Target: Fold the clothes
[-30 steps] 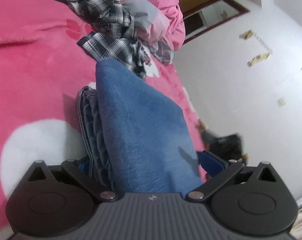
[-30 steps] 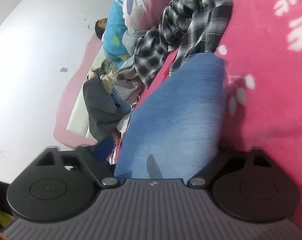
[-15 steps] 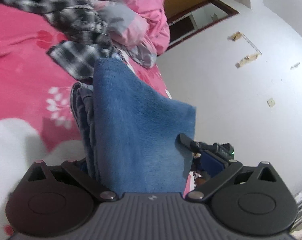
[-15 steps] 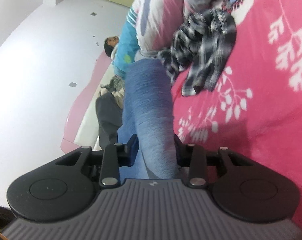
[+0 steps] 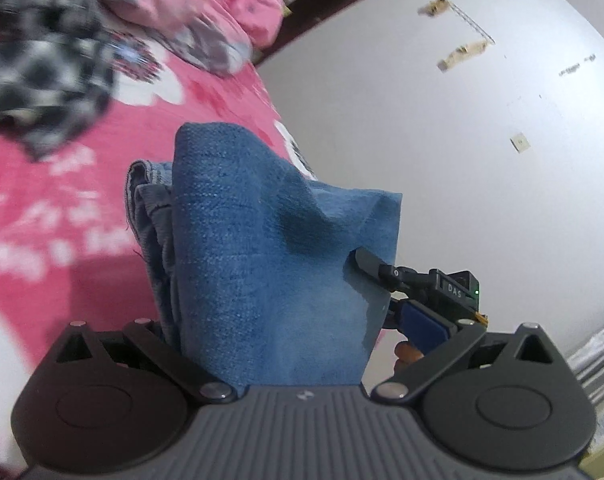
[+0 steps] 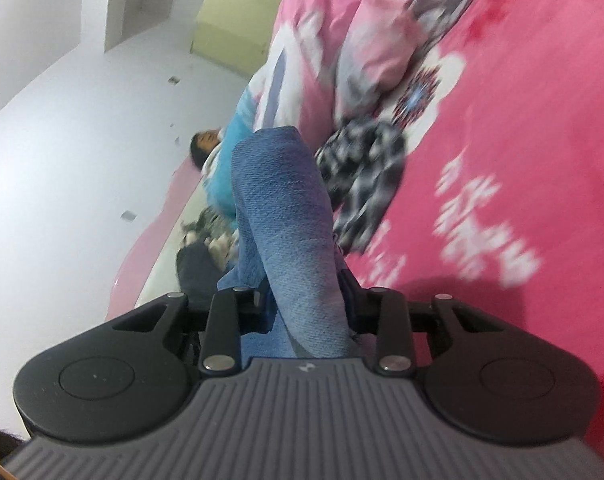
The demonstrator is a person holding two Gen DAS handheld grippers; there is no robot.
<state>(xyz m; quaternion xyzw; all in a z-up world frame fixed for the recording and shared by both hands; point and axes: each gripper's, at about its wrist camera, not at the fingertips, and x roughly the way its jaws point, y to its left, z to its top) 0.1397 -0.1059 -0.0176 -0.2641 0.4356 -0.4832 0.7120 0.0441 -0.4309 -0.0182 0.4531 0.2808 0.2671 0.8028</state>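
Blue cloth (image 5: 261,264) filling both wrist views, bunched in several layers, lifted clear of the pink bedspread (image 5: 61,208).

Right gripper (image 6: 308,304): jaws drawn in tight on a thick roll of the cloth, links nearly parallel. Seen also from the left view at the cloth's far edge (image 5: 382,270), one finger (image 5: 366,262) lying against the fabric.

Left gripper (image 5: 269,352): links spread wide, cloth running between them. Fingertips hidden by fabric; whether clamped on the cloth or merely loose around it cannot be told.

Outward: a grey-blue inner layer (image 5: 149,200) showing at the cloth's left side. Checked shirt (image 5: 33,80) crumpled on the bedspread beyond, well apart. Pink bedding (image 6: 374,40) heaped further back.

Judged step: carrying or tensioning the cloth between two grips for a fold.

To do it well:
- Hold both grips level, edges aligned.
- Pull apart only until the sag between them flattens.
- Lower onto bare bedspread, away from the shirt.
- Lay down evenly; keep inner layers from sliding out.
- Release only once the cloth rests flat.
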